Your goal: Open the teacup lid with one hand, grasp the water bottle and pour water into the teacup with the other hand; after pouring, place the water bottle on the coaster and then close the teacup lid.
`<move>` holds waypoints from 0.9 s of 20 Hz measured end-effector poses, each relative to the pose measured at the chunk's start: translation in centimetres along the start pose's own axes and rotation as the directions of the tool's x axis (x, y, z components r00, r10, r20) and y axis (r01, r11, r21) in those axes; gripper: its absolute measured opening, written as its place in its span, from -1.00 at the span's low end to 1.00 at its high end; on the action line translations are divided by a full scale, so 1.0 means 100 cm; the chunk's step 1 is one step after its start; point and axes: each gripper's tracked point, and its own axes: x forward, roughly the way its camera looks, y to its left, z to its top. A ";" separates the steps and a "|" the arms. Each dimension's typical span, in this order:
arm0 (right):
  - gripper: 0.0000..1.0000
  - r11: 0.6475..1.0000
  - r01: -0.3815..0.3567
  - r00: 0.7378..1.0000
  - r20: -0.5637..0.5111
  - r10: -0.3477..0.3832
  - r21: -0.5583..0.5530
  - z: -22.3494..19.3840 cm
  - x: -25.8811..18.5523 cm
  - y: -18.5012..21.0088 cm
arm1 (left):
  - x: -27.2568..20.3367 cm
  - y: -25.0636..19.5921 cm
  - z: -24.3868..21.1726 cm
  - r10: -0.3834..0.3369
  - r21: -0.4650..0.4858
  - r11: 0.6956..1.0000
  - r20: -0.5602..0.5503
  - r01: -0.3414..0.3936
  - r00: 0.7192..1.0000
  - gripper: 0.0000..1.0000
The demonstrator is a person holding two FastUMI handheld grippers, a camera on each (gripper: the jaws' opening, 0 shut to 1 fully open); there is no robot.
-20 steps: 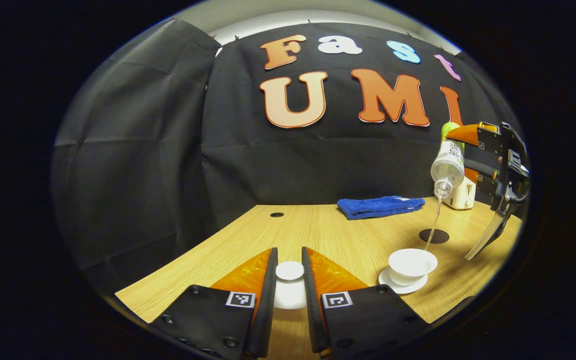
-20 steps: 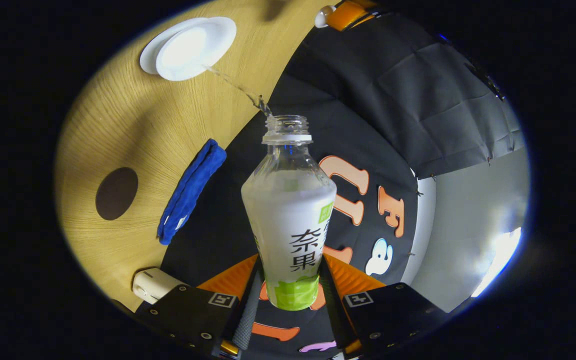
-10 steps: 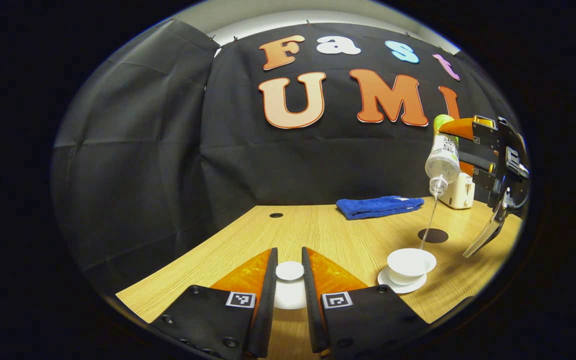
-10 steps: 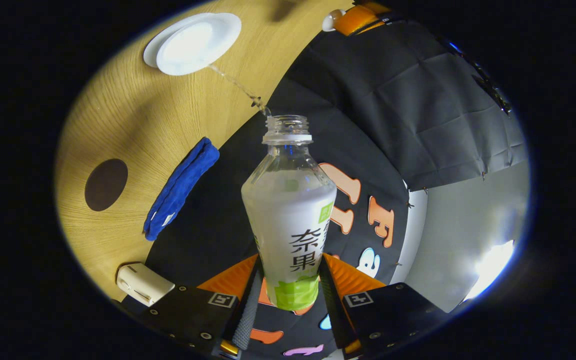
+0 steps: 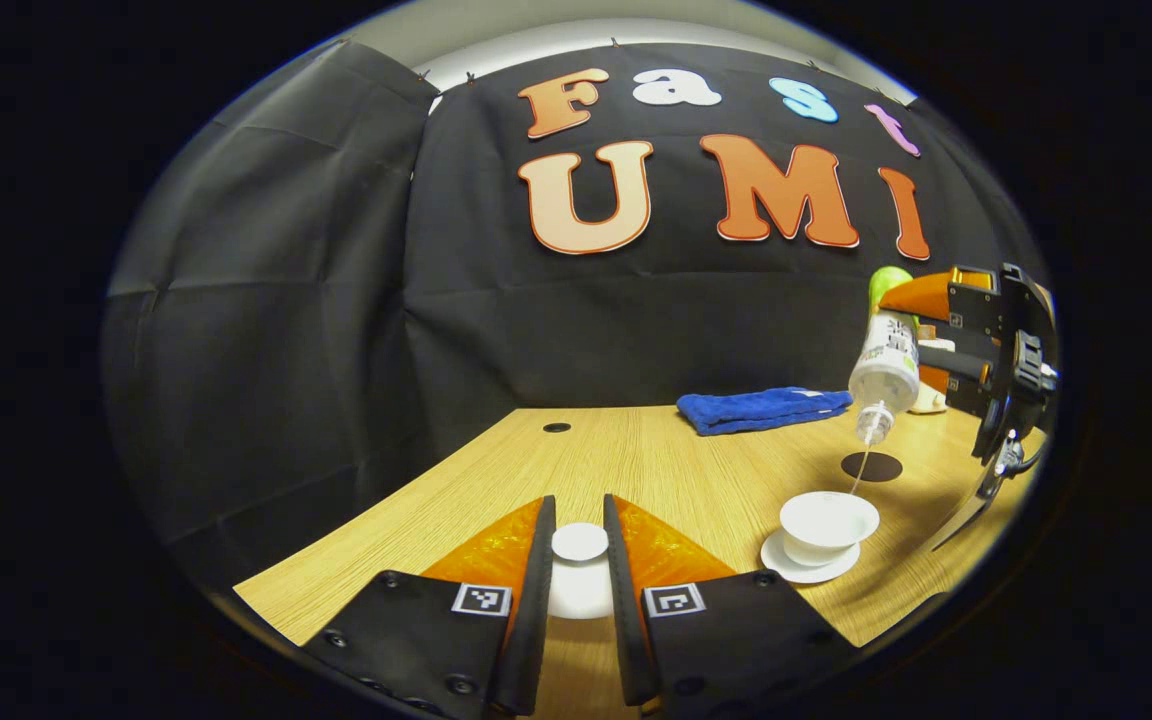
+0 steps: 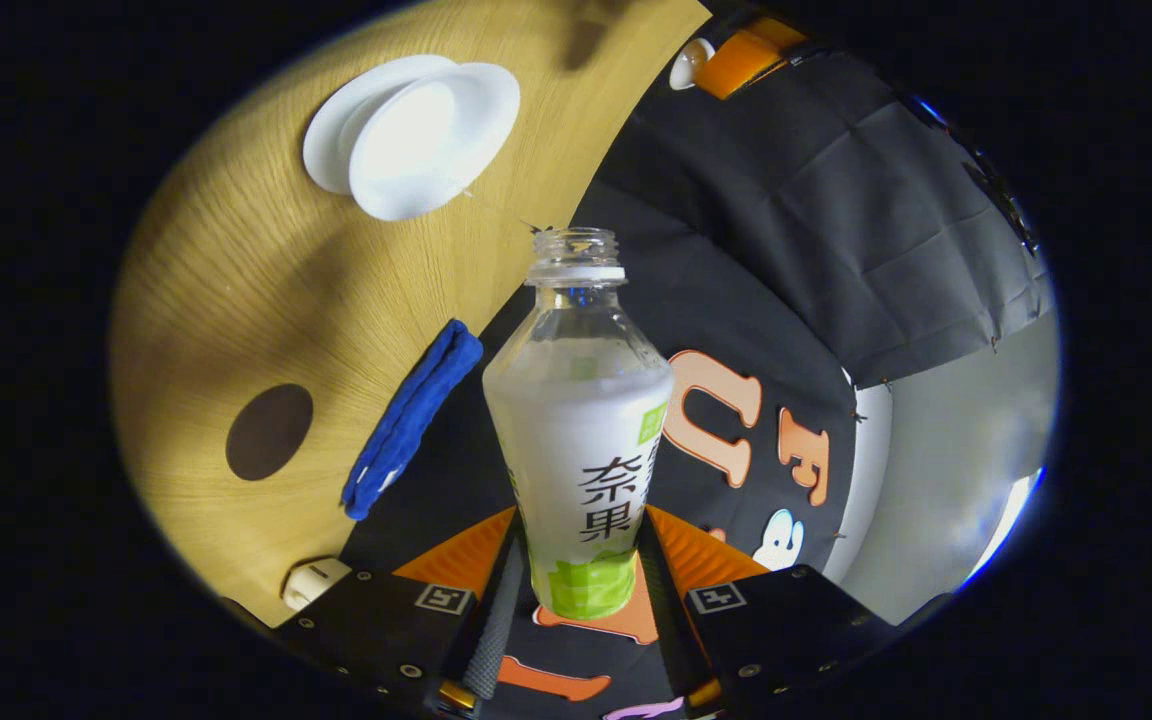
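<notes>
Tipped over the open white porcelain teacup (image 5: 828, 519) on its saucer, the clear plastic water bottle (image 6: 576, 420), light, smooth and slippery, trickles thinly while the right gripper (image 6: 576, 590) jaws clamp its labelled lower body, and the left gripper (image 5: 576, 545) jaws pinch the fragile white lid (image 5: 579, 541) knob above the wooden surface (image 5: 656, 470).

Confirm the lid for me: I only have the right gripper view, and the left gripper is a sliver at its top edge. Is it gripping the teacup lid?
Observer: Yes. In the left gripper view, the left gripper is shut on the knob of the round white ceramic lid.
Operator: Does my stream land inside the cup?
Observer: Seen side-on, the thin stream from the clear plastic water bottle drops just inside the white teacup, at the rim nearest the dark round coaster.
</notes>
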 end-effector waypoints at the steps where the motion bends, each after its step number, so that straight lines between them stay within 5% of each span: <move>1: 0.28 0.999 -0.018 1.000 0.000 0.018 0.027 0.002 -0.001 0.007 | -0.001 0.000 0.002 -0.001 -0.002 1.000 0.007 0.001 1.000 -0.31; 5: 0.28 0.967 -0.123 0.992 0.007 0.125 0.222 0.012 -0.005 0.038 | -0.002 -0.007 0.007 -0.024 -0.012 1.000 0.022 0.024 0.999 -0.31; 8: 0.28 0.890 -0.182 0.981 0.016 0.193 0.417 0.020 -0.011 0.052 | 0.001 -0.018 0.015 -0.044 -0.014 0.999 0.034 0.044 0.998 -0.31; 11: 0.29 0.730 -0.198 0.972 0.034 0.233 0.654 0.014 -0.008 0.052 | 0.002 -0.028 0.020 -0.058 -0.003 0.998 0.044 0.058 0.997 -0.32; 15: 0.29 0.542 -0.047 0.973 -0.084 0.214 0.839 -0.029 0.003 0.048 | 0.002 -0.042 0.033 -0.068 0.003 0.998 0.072 0.067 0.995 -0.31; 18: 0.29 0.288 0.043 0.955 -0.124 0.269 0.957 -0.068 0.021 0.062 | 0.000 -0.051 0.045 -0.080 0.002 0.997 0.101 0.080 0.992 -0.31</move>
